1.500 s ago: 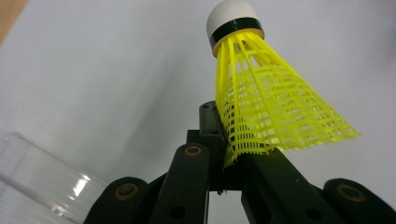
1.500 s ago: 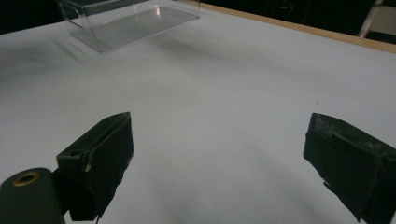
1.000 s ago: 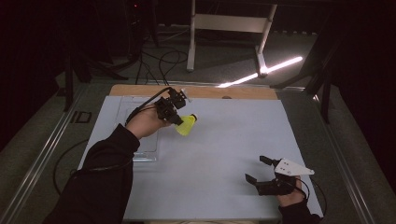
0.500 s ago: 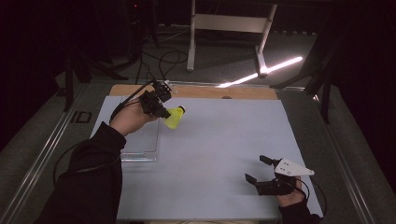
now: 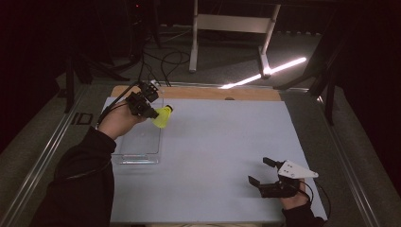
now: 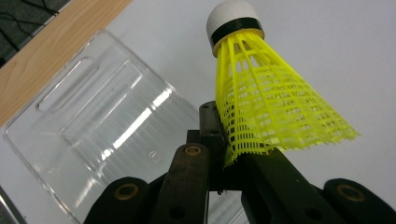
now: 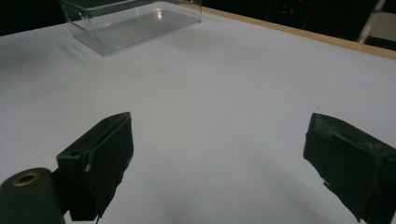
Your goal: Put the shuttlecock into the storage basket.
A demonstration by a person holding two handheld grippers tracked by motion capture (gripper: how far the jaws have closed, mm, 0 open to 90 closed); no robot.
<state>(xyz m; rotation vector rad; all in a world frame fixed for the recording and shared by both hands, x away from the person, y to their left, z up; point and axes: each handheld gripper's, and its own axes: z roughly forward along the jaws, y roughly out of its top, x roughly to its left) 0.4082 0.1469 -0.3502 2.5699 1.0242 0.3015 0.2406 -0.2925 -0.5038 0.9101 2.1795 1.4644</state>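
The left tongs are gripping a yellow shuttlecock by the rim of its mesh skirt and holding it in the air over the far right edge of a clear plastic tray. In the left gripper view, the two black jaws are pinching the skirt of the shuttlecock between them, and its white, black-banded cork tip is pointing up and away from the camera, with the tray lying below on the pale tabletop.

The right tongs are resting low over the near right part of the tabletop, well apart from the tray. In the right gripper view, their jaws are standing wide apart with nothing between them, and the tray is sitting far off at the top left.
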